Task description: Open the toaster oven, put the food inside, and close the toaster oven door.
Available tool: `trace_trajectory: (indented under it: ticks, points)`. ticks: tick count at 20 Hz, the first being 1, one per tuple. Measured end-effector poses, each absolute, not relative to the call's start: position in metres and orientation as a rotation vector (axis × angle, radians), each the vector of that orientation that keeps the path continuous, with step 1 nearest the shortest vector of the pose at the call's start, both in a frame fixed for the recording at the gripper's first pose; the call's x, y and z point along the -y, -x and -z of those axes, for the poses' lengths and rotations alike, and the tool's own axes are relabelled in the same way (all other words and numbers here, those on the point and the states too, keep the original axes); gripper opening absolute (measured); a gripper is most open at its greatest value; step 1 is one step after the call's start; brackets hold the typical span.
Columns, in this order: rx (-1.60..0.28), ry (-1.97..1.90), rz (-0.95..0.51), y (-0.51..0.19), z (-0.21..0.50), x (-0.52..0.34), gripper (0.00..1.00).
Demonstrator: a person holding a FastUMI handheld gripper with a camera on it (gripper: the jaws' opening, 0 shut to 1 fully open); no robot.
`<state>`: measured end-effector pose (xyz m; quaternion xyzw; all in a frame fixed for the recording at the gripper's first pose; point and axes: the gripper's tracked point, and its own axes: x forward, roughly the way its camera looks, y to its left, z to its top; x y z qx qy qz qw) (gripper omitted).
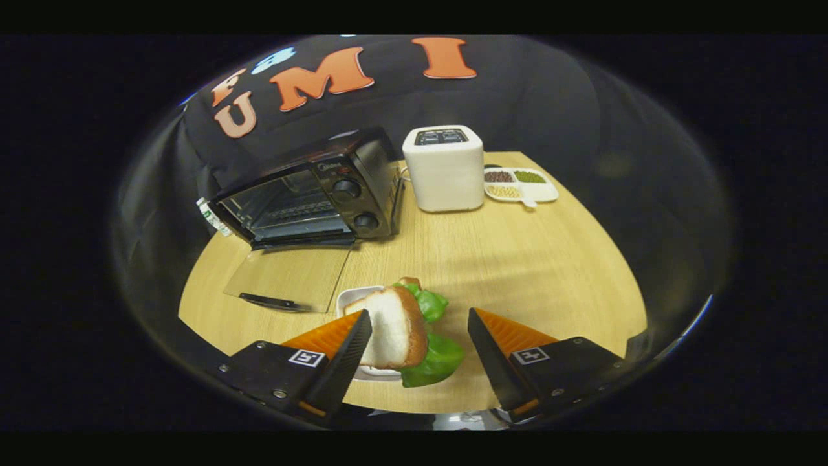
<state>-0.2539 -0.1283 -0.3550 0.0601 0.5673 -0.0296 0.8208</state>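
Note:
A black toaster oven [310, 194] stands at the back left of the wooden table [517, 259], its glass door [288, 277] folded flat down onto the table and the rack inside showing. A sandwich [404, 327] of white bread with green lettuce rests on a small white plate [352, 299] just in front of the door. My gripper [419, 333] is open around the sandwich: the left finger [346, 353] lies against the bread slice, and the right finger [491, 356] stands apart from the lettuce.
A white pop-up toaster [444, 168] stands right of the oven. Behind it lies a white divided dish [522, 184] with beans and grains. Bare tabletop stretches to the right of the sandwich.

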Motion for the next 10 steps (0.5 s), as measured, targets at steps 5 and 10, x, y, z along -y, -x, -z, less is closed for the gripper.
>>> trace_trajectory:
  ticks: [5,10]
  points:
    - [-1.254,-0.319,0.089,0.264,0.368,0.113,0.72]
    - [-1.261,-0.364,0.048,0.26,0.353,0.094,0.46]
